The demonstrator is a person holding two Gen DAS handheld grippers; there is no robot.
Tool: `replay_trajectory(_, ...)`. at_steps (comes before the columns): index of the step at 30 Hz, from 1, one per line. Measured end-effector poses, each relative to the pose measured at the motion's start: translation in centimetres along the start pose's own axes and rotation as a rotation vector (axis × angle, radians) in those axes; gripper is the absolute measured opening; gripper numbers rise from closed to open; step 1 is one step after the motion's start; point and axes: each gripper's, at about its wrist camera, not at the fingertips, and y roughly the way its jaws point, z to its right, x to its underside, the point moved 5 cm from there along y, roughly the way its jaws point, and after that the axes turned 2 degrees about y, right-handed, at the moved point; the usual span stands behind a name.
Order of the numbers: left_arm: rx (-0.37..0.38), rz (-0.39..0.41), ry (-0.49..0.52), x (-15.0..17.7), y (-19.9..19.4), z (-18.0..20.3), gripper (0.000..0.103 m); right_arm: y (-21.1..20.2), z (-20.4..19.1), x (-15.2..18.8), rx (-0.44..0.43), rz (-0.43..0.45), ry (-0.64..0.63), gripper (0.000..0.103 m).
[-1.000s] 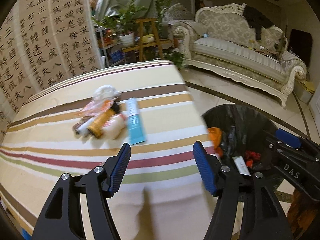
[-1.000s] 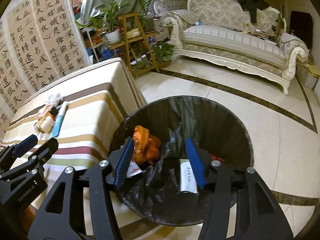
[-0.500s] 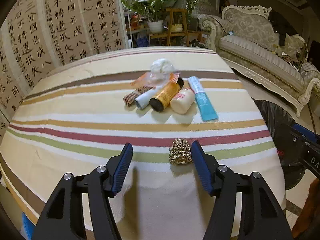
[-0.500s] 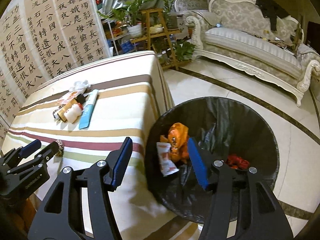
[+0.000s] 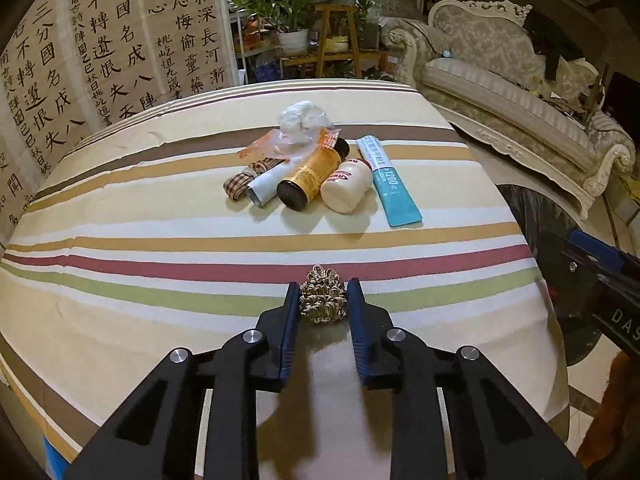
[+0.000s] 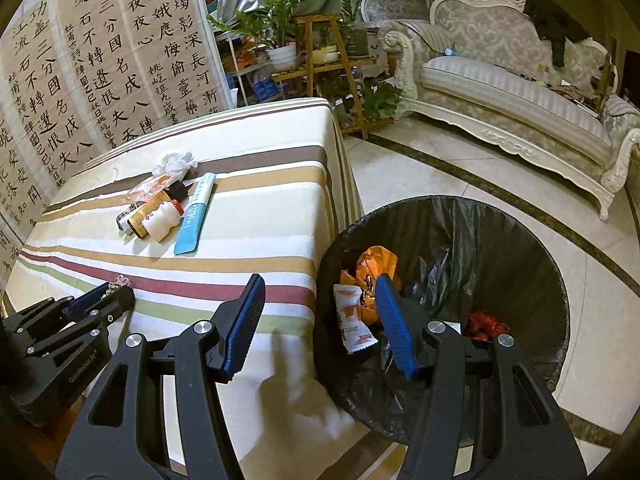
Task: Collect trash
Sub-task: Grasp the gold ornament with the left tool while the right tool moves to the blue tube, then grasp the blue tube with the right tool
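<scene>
Left gripper [image 5: 323, 294] tilted down at lower centre, jaws just closed, now pinching gold metal scourer [image 5: 322, 299]; half a second ago spread. Right gripper [image 6: 320, 312] spread, empty, over trash bin [image 6: 520, 240] rim.

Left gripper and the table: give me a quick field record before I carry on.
left gripper: jaws just closed onto the gold wire ball
right gripper: open, empty, over the table edge and bin rim
trash bin: black liner, wrappers inside
left on striped tablecloth: teal tube, white bottle, orange bottle, crumpled tissue
</scene>
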Motion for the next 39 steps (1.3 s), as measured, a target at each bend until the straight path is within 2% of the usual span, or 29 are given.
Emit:
replay_trajectory(10, -0.015, 0.035, -0.015, -0.4, -0.9, -1.4, 0.022, 0.4, -2.4, -0.4, -0.027, -0.005, -0.044, 0.056)
replay_trajectory(21, -0.079, 0.061, -0.087, -1.2, -1.3, -6.7, 0.022, 2.5, -7.1, -2.3, -0.074, -0.029, -0.117, 0.053)
replay_trajectory(23, -0.092, 0.063, -0.099, -1.4, -1.2, -7.8, 0.022, 3.3, -7.8, -2.6, -0.076, -0.042, -0.127, 0.045)
replay_trajectory(31, -0.115, 0.062, -0.138, -1.8, -0.6, -11.0, 0.022, 6.1, -10.2, -3.6, -0.068, -0.089, -0.165, 0.038)
replay_trajectory(39, -0.105, 0.054, -0.160, -1.6, 0.0, -11.9, 0.022, 7.5, -11.2, -3.9, -0.040, -0.110, -0.202, 0.028)
